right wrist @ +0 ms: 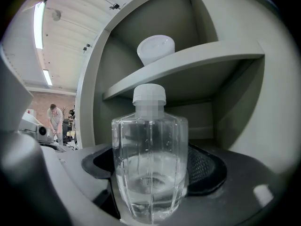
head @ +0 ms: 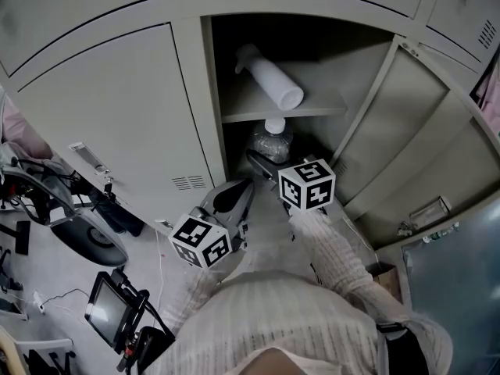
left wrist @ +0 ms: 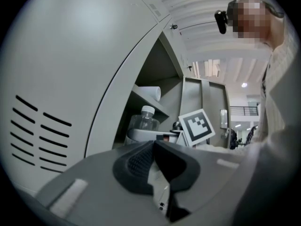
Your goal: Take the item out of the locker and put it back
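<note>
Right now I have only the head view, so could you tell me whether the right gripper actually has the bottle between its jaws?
Observer: Yes. The right gripper view shows the bottle upright between the jaws of the right gripper, with a pad against each side.
Operator: Thank you. How full is it?
Observer: Clear liquid fills only its lower part; the rest looks empty.
Operator: And the left gripper's jaws?
Observer: In the left gripper view, the jaws of the left gripper are together with nothing between them.
</note>
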`<state>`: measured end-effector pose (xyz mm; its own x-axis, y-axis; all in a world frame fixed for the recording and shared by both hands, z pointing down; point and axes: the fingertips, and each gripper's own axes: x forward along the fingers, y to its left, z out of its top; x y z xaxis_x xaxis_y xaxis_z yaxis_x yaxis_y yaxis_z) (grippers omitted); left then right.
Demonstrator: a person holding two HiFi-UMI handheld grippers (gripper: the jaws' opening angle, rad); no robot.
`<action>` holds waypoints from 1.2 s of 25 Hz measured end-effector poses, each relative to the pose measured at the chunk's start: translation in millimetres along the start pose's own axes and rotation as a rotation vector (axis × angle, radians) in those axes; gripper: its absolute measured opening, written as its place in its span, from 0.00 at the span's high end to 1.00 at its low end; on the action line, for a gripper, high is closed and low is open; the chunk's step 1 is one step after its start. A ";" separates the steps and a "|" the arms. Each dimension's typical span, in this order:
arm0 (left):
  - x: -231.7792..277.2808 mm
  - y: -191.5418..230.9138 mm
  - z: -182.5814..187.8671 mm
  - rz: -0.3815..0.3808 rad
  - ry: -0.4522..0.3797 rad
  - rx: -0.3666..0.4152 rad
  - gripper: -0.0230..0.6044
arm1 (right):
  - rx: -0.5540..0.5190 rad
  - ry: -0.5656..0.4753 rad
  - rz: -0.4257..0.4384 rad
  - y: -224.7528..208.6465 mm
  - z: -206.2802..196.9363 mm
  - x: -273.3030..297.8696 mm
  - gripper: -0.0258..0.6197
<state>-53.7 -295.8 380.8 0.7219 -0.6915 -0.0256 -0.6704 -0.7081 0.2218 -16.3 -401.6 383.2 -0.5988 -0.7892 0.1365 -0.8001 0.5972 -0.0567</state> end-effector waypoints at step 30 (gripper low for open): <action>3.8 11.4 -14.7 0.017 0.039 -0.051 0.95 | -0.044 -0.015 -0.022 -45.4 16.4 84.9 0.29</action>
<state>-56.1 -304.4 397.6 0.7176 -0.6963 0.0162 -0.6735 -0.6877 0.2711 -31.4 -498.1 381.1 -0.5821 -0.8039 0.1222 -0.8107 0.5853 -0.0108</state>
